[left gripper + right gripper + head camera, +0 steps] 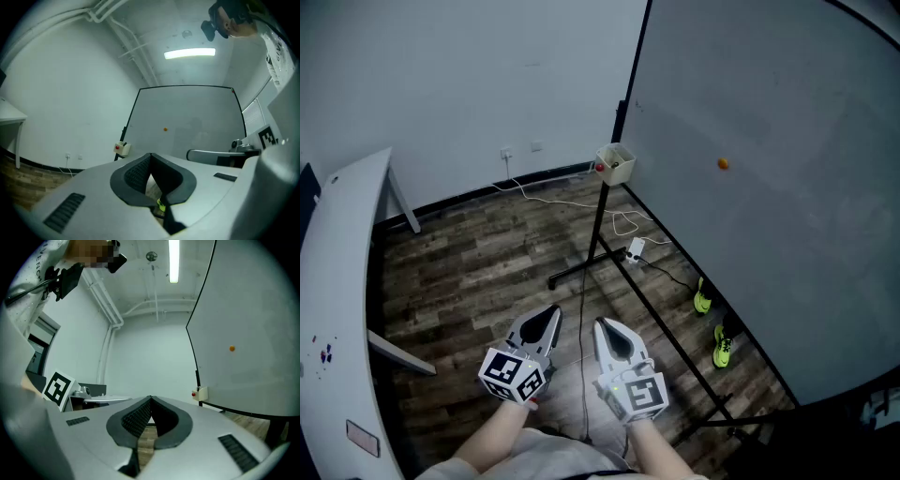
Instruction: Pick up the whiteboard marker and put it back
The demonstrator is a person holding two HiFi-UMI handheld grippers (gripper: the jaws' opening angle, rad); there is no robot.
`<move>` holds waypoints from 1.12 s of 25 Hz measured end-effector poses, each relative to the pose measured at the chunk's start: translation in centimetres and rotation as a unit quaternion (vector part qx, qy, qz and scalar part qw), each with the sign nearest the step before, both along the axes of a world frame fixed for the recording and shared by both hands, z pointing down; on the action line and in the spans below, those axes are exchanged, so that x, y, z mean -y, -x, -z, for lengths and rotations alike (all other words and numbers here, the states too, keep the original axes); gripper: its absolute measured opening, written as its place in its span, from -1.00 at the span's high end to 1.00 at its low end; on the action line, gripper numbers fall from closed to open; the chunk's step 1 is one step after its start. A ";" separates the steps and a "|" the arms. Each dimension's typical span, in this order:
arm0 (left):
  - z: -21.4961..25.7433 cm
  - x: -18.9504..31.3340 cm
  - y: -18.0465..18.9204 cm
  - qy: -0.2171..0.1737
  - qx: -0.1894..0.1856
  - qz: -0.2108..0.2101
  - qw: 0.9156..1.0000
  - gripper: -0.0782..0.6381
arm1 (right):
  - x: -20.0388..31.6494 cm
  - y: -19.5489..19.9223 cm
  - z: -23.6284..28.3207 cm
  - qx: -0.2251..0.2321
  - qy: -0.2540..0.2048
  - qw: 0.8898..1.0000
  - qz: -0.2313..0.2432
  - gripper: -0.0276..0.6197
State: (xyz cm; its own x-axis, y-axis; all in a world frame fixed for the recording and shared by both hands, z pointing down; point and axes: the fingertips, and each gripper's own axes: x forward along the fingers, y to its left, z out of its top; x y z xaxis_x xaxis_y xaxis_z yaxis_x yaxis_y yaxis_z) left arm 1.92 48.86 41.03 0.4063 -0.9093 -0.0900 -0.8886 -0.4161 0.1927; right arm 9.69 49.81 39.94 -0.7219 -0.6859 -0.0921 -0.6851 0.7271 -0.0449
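A large whiteboard on a black stand fills the right of the head view. A small beige holder box hangs at its left edge, with a red thing on the box's side. I cannot make out a marker as such. The box also shows in the left gripper view and the right gripper view. My left gripper and right gripper are held side by side low over the floor, well short of the board. Both are shut and empty, as their own views show: left gripper, right gripper.
An orange magnet sticks to the board. A white table runs along the left. The stand's black legs, white cables and a power strip lie on the wooden floor. Two green shoes sit under the board.
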 end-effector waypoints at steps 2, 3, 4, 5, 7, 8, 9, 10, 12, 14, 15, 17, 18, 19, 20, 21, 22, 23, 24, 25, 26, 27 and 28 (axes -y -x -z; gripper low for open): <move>-0.1 0.3 -0.3 0.000 -0.001 0.003 1.000 0.74 | 0.5 -0.5 0.3 -0.007 0.010 1.000 -0.013 0.86; -0.2 0.4 -0.4 0.000 -0.001 0.005 1.000 0.74 | 0.6 -0.7 0.4 -0.010 0.013 1.000 -0.017 0.86; -0.3 0.4 -0.4 0.001 0.001 0.006 1.000 0.74 | 0.7 -0.7 0.4 -0.013 0.014 1.000 -0.019 0.86; -0.5 0.4 -0.4 0.002 0.003 0.006 1.000 0.74 | 0.6 -0.7 0.3 -0.018 0.015 1.000 -0.020 0.86; -0.7 0.2 -0.5 0.004 0.005 0.008 1.000 0.74 | 0.4 -0.8 0.1 -0.025 0.015 0.999 -0.018 0.86; -0.7 0.2 -0.6 0.004 0.004 0.010 1.000 0.74 | 0.4 -0.9 0.0 -0.026 0.014 0.999 -0.016 0.86; -0.7 0.2 -0.7 0.004 0.005 0.011 1.000 0.74 | 0.4 -0.9 -0.2 -0.026 0.011 1.000 -0.012 0.86; -0.6 0.3 -0.8 0.004 0.006 0.012 1.000 0.74 | 0.5 -1.0 -0.3 -0.025 0.006 1.000 -0.007 0.86; -0.6 0.4 -1.0 0.005 0.009 0.011 1.000 0.74 | 0.7 -1.0 0.1 -0.019 0.002 1.000 -0.007 0.86; -0.8 0.5 -1.0 0.008 0.012 0.011 1.000 0.74 | 0.8 -1.0 0.0 -0.016 0.005 1.000 -0.006 0.86; -0.9 0.5 -1.0 0.009 0.013 0.012 1.000 0.74 | 0.9 -1.0 -0.2 -0.017 0.009 1.000 -0.006 0.86; -1.1 0.7 -0.8 0.008 0.014 0.012 1.000 0.74 | 1.3 -0.9 -0.4 -0.013 0.011 1.000 -0.005 0.86; -1.2 0.9 -0.8 0.005 0.014 0.009 1.000 0.74 | 1.5 -0.7 -0.7 -0.011 0.009 1.000 0.000 0.85; -1.2 1.2 -0.8 0.002 0.014 0.005 1.000 0.74 | 1.7 -0.5 -1.1 -0.011 0.009 1.000 0.005 0.85; -1.2 1.6 -0.9 -0.002 0.014 0.000 1.000 0.74 | 2.1 -0.3 -1.1 -0.011 0.008 1.000 0.007 0.85; -1.1 2.2 -0.9 -0.005 0.015 -0.004 1.000 0.74 | 2.5 -0.1 -1.1 -0.014 0.010 1.000 0.006 0.85; -1.1 2.8 -1.0 -0.008 0.016 -0.007 1.000 0.74 | 3.1 0.1 -1.0 -0.018 0.013 1.000 0.005 0.85; -1.2 3.5 -1.0 -0.010 0.016 -0.011 1.000 0.74 | 3.7 0.3 -1.1 -0.020 0.013 1.000 0.006 0.85; -1.2 4.3 -0.9 -0.010 0.017 -0.014 1.000 0.74 | 4.4 0.7 -1.3 -0.020 0.008 1.000 0.011 0.85; -1.2 5.3 -0.8 -0.010 0.018 -0.017 1.000 0.74 | 5.3 1.1 -1.3 -0.019 0.002 1.000 0.014 0.85; -1.2 6.5 -0.6 -0.009 0.018 -0.020 1.000 0.74 | 6.4 1.4 -1.3 -0.020 -0.001 1.000 0.013 0.85; -1.2 7.9 -0.2 -0.007 0.017 -0.023 1.000 0.74 | 7.7 1.7 -1.2 -0.024 -0.002 1.000 0.009 0.85; -1.1 9.3 0.1 -0.006 0.016 -0.026 1.000 0.74 | 9.0 2.0 -1.1 -0.027 -0.001 1.000 0.004 0.85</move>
State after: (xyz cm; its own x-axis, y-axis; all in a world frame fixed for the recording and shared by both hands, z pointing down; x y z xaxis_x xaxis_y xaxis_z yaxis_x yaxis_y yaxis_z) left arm 1.80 39.57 42.15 0.4556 -0.8860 -0.0865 -0.8714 -0.4637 0.1600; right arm 7.73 40.81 40.99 -0.7312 -0.6800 -0.0533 -0.6807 0.7325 -0.0062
